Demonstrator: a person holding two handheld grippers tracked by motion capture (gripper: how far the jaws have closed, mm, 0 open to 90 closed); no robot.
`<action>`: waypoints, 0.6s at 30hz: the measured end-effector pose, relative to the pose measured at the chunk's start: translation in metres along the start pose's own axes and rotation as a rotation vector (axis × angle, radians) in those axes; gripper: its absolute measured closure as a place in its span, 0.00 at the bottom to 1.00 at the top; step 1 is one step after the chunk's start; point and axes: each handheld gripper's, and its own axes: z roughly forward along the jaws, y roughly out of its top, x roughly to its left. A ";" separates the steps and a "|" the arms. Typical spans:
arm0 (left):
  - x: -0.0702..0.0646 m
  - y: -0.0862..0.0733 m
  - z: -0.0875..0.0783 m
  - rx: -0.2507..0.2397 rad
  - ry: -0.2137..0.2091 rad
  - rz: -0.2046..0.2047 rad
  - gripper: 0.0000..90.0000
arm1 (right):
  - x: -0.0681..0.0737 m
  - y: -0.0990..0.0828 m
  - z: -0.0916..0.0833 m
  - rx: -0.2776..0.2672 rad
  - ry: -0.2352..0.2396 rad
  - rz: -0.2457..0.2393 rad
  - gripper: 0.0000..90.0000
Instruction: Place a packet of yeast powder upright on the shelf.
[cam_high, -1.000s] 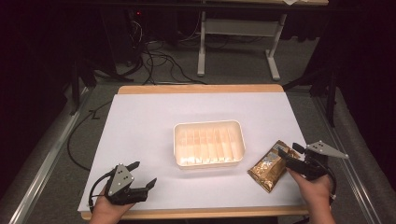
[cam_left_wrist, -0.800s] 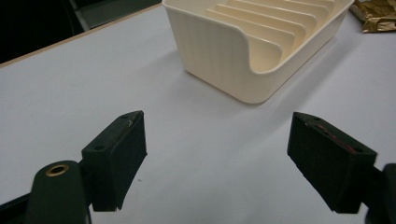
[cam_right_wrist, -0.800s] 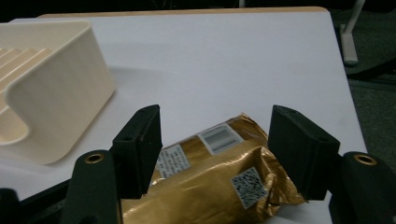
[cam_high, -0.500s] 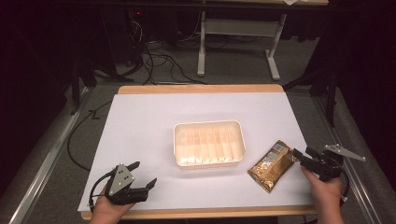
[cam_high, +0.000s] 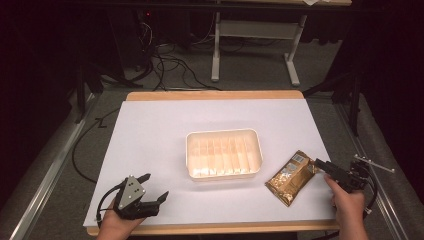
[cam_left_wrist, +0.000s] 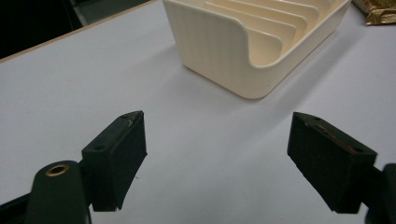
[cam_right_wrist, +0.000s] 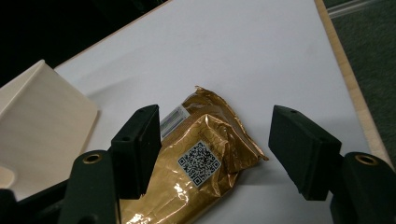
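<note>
A gold foil packet (cam_high: 291, 177) with a printed code (cam_right_wrist: 200, 162) lies flat on the white table top, right of a cream ribbed tray (cam_high: 223, 153). My right gripper (cam_high: 322, 165) hovers at the packet's right end. Its jaws stand open, with the packet (cam_right_wrist: 201, 177) low between them and neither pad pressing on it. My left gripper (cam_high: 155, 186) rests open near the table's front left corner and holds nothing. In the left gripper view, the tray (cam_left_wrist: 252, 42) stands ahead of the left gripper (cam_left_wrist: 217, 154).
The white sheet (cam_high: 160, 135) covers a wooden table whose right edge (cam_right_wrist: 350, 88) runs close to the right gripper. Grey floor, cables (cam_high: 170, 70) and a desk frame (cam_high: 255, 30) lie beyond the far edge.
My right gripper has drawn back to the right from over the packet's end and sunk lower, most of it in the first half second. The left gripper, tray and packet have not moved.
</note>
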 end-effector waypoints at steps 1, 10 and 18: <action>0.000 0.000 0.000 0.001 -0.001 -0.001 0.22 | 0.000 0.000 0.000 0.000 0.000 0.000 0.39; -0.002 -0.001 0.001 0.006 -0.001 0.000 0.22 | -0.011 -0.001 0.010 0.047 0.029 0.094 0.40; -0.003 -0.001 0.001 0.007 0.000 -0.006 0.22 | -0.013 -0.002 0.018 0.078 0.068 0.152 0.43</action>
